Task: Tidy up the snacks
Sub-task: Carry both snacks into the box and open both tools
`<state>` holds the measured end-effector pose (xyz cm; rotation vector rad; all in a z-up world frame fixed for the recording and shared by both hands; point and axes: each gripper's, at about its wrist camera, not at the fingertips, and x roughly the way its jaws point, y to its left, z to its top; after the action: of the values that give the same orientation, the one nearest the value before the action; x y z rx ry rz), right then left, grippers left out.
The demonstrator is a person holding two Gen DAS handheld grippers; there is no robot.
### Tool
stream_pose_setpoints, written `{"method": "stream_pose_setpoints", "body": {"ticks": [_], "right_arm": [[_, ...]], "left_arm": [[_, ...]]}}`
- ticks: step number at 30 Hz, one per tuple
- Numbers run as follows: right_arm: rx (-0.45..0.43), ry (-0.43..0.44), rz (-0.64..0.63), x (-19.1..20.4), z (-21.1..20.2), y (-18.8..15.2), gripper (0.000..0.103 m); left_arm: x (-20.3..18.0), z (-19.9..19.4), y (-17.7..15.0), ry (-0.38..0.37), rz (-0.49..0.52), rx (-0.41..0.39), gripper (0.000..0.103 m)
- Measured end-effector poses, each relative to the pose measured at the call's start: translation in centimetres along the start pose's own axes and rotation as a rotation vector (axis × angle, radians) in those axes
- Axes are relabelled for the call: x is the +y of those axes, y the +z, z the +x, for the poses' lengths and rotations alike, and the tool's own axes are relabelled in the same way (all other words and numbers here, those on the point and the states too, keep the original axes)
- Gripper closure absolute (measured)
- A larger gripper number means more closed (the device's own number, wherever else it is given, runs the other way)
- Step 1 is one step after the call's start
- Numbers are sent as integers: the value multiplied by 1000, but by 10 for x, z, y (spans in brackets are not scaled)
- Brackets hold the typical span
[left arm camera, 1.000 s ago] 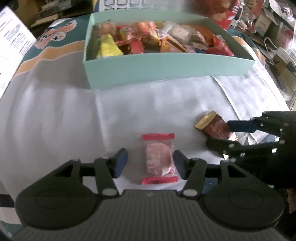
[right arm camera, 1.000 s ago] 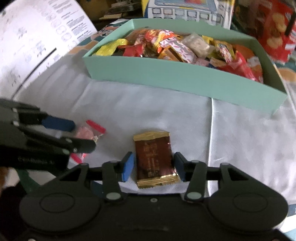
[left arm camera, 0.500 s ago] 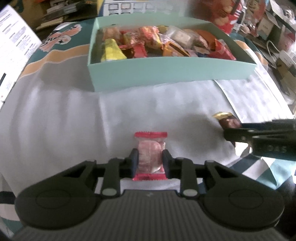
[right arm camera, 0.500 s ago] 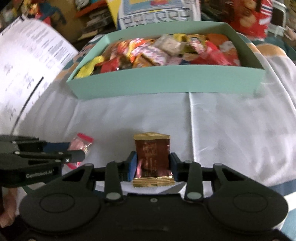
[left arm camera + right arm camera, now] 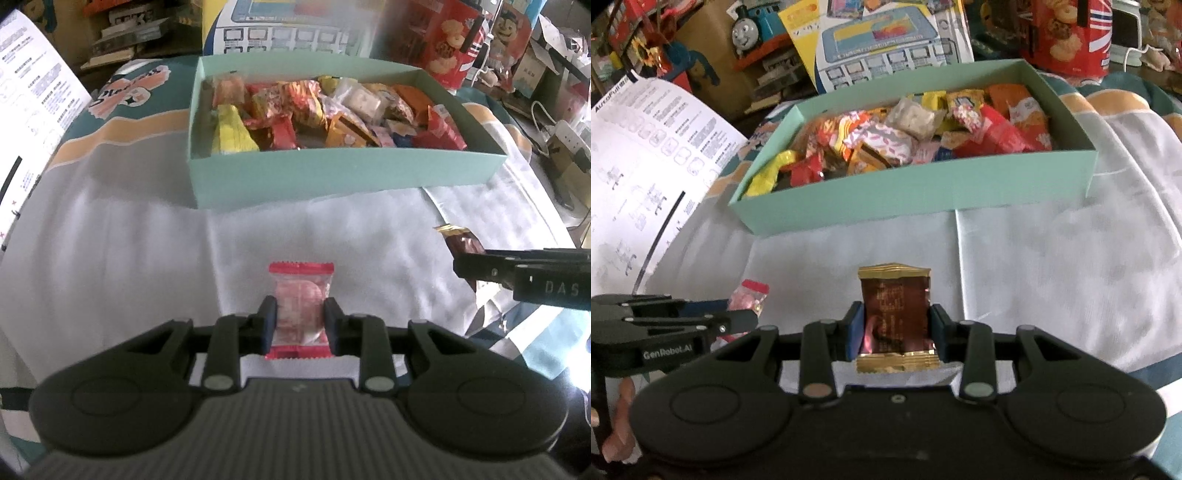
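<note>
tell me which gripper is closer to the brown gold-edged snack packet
Right. The right gripper is clamped on the brown packet; the left gripper holds the pink candy off to the side.

Field notes, both grippers over the cloth point(image 5: 147, 258) on the desk. Ahead of me sits the open box point(image 5: 343, 177), snacks piled inside it point(image 5: 332, 110). My left gripper point(image 5: 300, 321) has a small sweet packet point(image 5: 301, 295) between its jaws, near side of the cloth. To its right, my right gripper point(image 5: 897, 328) holds a flat snack packet point(image 5: 895, 306) the same way, level with the other. A printed sheet point(image 5: 646, 155) lies left of the box. Behind the box: a toy laptop carton point(image 5: 886, 40) and, further right, a biscuit tin point(image 5: 1067, 33).
</note>
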<state>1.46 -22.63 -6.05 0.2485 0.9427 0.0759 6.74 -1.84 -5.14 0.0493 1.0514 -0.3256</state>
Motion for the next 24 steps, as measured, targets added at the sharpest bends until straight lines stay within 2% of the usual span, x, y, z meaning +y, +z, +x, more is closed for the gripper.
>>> {"method": "stream_pose_setpoints", "body": {"ticks": [6, 14, 24], "right_arm": [[-28, 4, 26, -4, -6, 10, 66], [-69, 3, 51, -14, -11, 35, 66], [-129, 0, 56, -27, -9, 96, 66]], "left_arm": [[2, -4, 12, -18, -12, -10, 76], [4, -11, 48, -35, -22, -60, 76], [19, -5, 126, -9, -38, -137, 76]]}}
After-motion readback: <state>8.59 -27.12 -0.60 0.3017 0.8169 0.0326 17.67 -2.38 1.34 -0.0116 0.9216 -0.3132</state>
